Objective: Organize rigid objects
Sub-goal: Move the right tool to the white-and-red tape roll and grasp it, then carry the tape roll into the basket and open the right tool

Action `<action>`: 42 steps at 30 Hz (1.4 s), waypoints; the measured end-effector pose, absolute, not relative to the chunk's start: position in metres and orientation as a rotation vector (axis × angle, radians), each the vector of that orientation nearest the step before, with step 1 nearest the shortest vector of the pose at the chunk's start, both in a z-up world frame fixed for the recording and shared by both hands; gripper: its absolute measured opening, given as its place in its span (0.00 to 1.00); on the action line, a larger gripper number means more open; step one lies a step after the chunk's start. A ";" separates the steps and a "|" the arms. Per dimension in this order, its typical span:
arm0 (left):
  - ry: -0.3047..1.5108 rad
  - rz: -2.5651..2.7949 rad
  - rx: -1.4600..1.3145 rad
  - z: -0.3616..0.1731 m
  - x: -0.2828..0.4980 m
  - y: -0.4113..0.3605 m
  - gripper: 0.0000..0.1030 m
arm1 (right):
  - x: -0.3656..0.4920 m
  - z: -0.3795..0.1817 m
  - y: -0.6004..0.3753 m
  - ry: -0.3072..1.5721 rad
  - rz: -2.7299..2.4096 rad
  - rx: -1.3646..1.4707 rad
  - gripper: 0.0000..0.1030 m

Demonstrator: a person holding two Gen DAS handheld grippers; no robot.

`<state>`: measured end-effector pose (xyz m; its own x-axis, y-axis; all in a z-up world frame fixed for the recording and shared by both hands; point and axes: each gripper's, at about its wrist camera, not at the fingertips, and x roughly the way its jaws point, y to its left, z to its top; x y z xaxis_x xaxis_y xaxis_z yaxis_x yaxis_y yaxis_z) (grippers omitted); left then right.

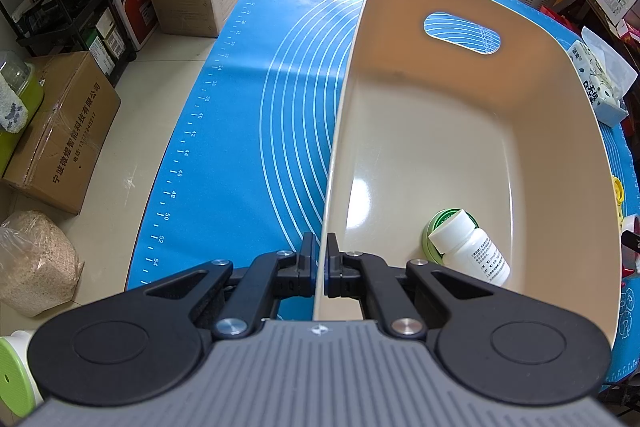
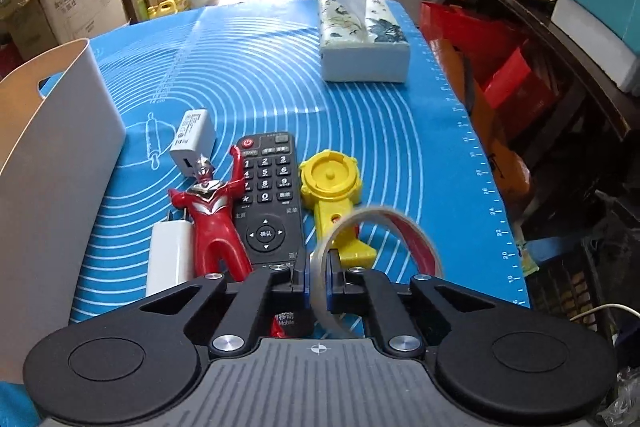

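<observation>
- The blue mat (image 2: 260, 75) covers the tabletop and carries everything; most of its far half is bare.
- The bin (image 1: 460, 115) stands at the mat's near left part, mostly empty. The left gripper (image 1: 320, 251) is clamped on the bin's left wall at its near end, one finger inside and one outside, steadying it.
- Done so far, as I judge it: only two things lie in the bin, a white bottle (image 1: 472, 255) on its side in the near right corner of the bin floor, resting on a green lid (image 1: 436, 231).
- The tissue box (image 2: 364, 43) sits near the mat's far right corner, well apart from the rest; being soft, it probably is not part of the sorting.
- Left to do: a row of things lies beside the bin's right wall, toward the mat's near edge.
- The remote (image 2: 266, 199) lies in the middle of that row.
- The red figure (image 2: 212, 211) lies just left of the remote, touching it.
- The yellow toy (image 2: 332, 195) lies just right of the remote.
- The tape roll (image 2: 380, 239) is in hand: the right gripper (image 2: 318, 275) is closed on its rim, the roll tilted up over the yellow toy. It looks like the next item for the bin.
- Two white chargers wait: charger one (image 2: 192, 139) beyond the figure's head, charger two (image 2: 172, 255) left of its legs.
- Roughly a quarter done, I judge.
</observation>
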<state>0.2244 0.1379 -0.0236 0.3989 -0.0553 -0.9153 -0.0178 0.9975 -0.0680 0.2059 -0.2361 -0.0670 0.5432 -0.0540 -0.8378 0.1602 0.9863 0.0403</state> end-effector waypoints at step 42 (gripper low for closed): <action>1.161 -0.025 -0.067 -0.023 0.225 0.139 0.04 | 0.238 0.052 -0.027 0.649 0.285 0.028 0.15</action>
<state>0.2245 0.1393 -0.0225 0.3984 -0.0543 -0.9156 -0.0147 0.9977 -0.0656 0.2381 -0.0270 0.0521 0.7591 0.2706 -0.5921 -0.2529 0.9607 0.1148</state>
